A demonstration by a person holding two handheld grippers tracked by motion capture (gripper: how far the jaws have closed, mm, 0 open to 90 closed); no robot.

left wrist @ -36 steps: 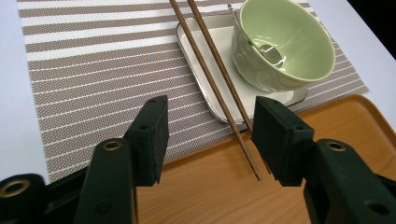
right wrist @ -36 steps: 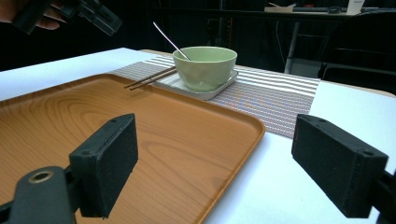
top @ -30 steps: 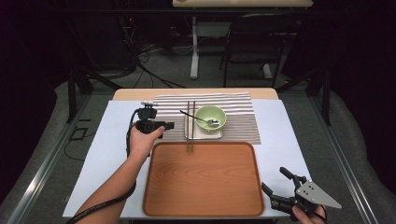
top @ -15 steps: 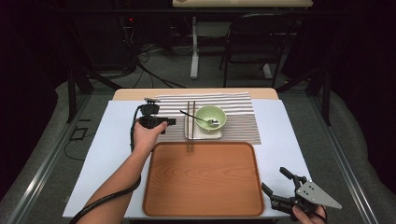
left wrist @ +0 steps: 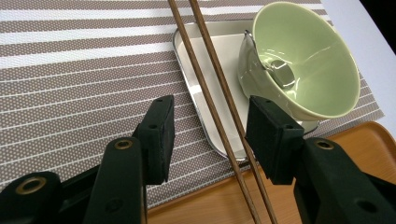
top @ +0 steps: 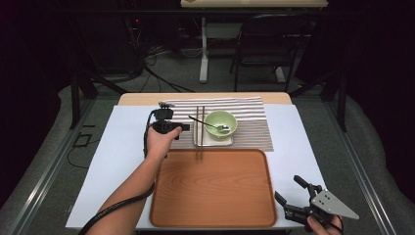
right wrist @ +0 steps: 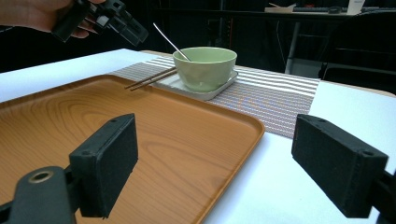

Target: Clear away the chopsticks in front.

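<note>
Approach step, by the look of it: left hand-held gripper (left wrist: 210, 135) released, jaws apart, poised over the chopsticks (left wrist: 219, 112) with the pair between the pads but untouched. Chopsticks lying side by side, across the edge of the small white tray (left wrist: 201, 60) and onto the rim of the wooden tray (top: 215, 188), just beside the green bowl (left wrist: 303, 56). Next, probably: lower, centre, clench. Right hand-held gripper (right wrist: 229, 158) released, idle at the counter (top: 122, 147) corner, well apart.

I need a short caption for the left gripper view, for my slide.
Open left gripper poised over a pair of chopsticks beside a green bowl on a white tray.
</note>
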